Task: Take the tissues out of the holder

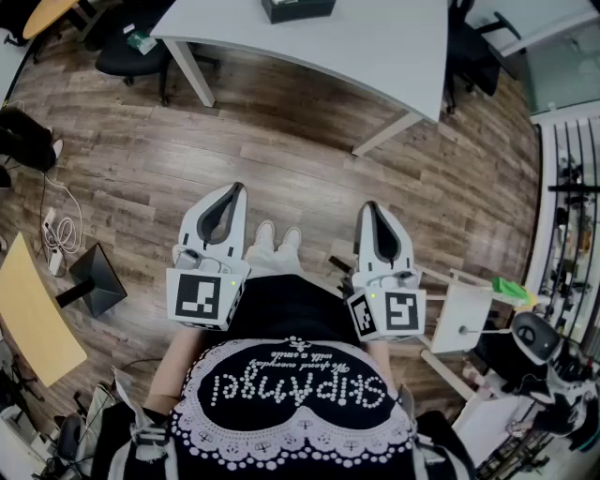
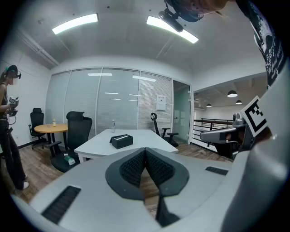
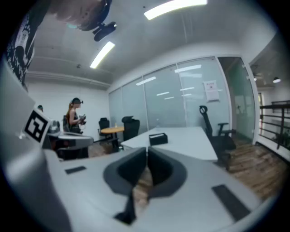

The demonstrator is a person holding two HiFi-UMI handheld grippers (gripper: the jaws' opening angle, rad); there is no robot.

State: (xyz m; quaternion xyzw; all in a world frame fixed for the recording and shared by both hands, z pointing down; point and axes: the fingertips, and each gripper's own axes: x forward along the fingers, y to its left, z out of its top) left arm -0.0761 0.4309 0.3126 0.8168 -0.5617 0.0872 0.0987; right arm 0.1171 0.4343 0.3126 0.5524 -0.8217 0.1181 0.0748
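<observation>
A low black tissue holder (image 2: 121, 141) sits well ahead of both pairs of jaws. The left gripper (image 1: 233, 190) and right gripper (image 1: 371, 208) point slightly downward, side by side, jaws closed on nothing

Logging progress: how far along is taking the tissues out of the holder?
Done: nothing; the black tissue holder sits on the white table, across the wood floor. In hand: nothing; left gripper and right gripper are shut and empty. Left: approach and empty it.
</observation>
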